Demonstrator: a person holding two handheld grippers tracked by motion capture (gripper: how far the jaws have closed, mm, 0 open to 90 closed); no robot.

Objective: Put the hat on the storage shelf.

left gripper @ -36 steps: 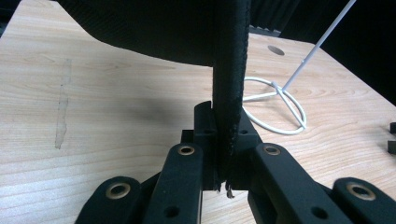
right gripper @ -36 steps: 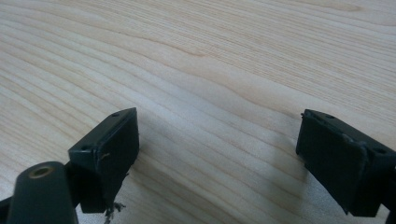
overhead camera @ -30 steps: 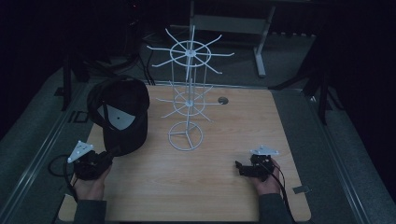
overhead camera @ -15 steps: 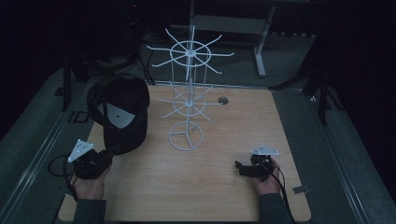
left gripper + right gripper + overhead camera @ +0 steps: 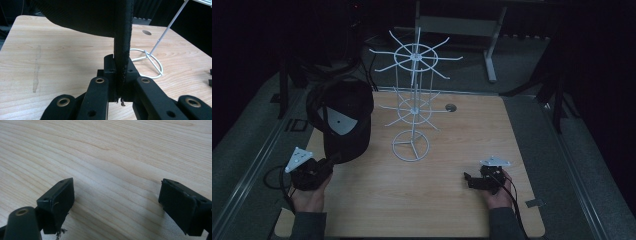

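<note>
A black cap (image 5: 343, 119) with a white label inside stands tilted up off the left side of the wooden table (image 5: 432, 210). My left gripper (image 5: 331, 162) is shut on the edge of its brim. In the left gripper view the brim (image 5: 123, 37) runs down between the two jaws, clamped at my left gripper (image 5: 119, 65). A white wire display stand (image 5: 413, 95) with radiating hooks rises at the table's middle; its ring base (image 5: 147, 62) lies just beyond the cap. My right gripper (image 5: 468, 180) rests low at the front right, open, and my right gripper (image 5: 117, 195) has bare wood between its jaws.
A round cable hole (image 5: 450, 107) sits in the tabletop behind the stand. A small grey tab (image 5: 533, 203) lies near the table's right front edge. Dark floor and a desk frame (image 5: 492, 50) lie beyond the far edge.
The left gripper and the cap have shifted slightly. The right gripper has stayed where it was.
</note>
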